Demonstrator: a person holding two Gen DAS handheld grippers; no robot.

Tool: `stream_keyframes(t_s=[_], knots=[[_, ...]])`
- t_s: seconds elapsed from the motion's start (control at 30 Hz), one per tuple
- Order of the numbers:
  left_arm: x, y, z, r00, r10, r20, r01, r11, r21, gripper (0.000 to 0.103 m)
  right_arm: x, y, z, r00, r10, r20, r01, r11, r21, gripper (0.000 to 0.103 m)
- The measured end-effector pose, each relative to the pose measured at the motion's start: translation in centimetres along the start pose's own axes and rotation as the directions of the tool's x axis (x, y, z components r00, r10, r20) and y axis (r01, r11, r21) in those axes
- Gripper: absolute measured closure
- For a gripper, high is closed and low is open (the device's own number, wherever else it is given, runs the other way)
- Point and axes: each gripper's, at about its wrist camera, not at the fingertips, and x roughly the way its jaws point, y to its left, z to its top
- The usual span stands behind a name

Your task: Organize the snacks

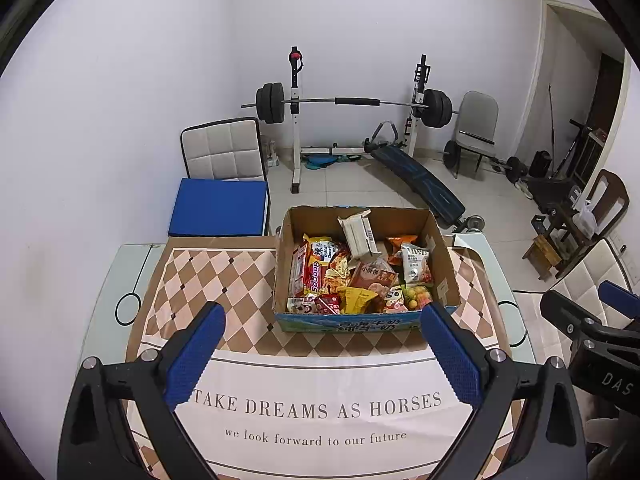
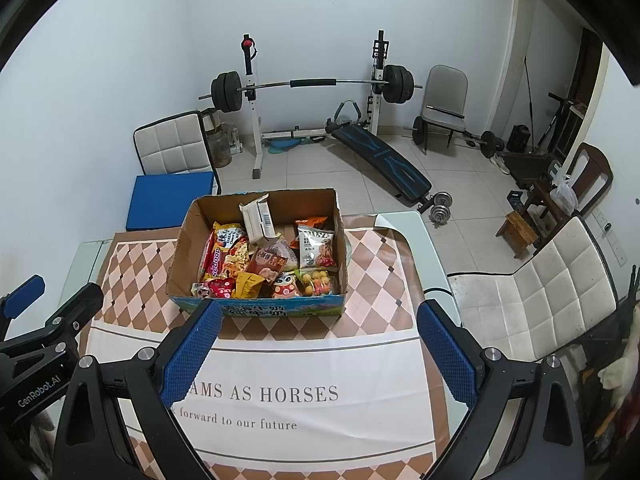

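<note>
Left wrist view: both hand-held grippers, left (image 1: 322, 318) and right (image 2: 319, 316), spread empty above tablecloth (image 1: 320, 420).

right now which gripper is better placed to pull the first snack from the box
Left, slightly. The box sits centred between the left gripper pads; for the right gripper it lies off to the left. Both are open and empty.

The right gripper (image 2: 320, 320) hangs over the near part of the table (image 2: 436, 252), its blue-padded fingers (image 2: 192, 344) spread wide with nothing between them. Just beyond stands an open cardboard box (image 2: 180, 248) on the diamond-patterned cloth (image 2: 380, 280), packed with snack packets (image 2: 272, 256). The left gripper (image 2: 44, 304) shows at the left edge. Behind, a barbell rack (image 2: 312, 84) lines the wall.
</note>
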Motion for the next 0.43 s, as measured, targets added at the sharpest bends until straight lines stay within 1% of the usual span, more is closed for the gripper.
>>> stream_keyframes(t_s=[0.43], knots=[[-0.05, 0.0, 0.65, 1.0, -0.004, -0.006, 0.004, 1.0, 0.0, 0.003, -0.09, 0.44, 0.57, 1.0, 0.007, -0.006, -0.007, 1.0, -0.001, 0.003]])
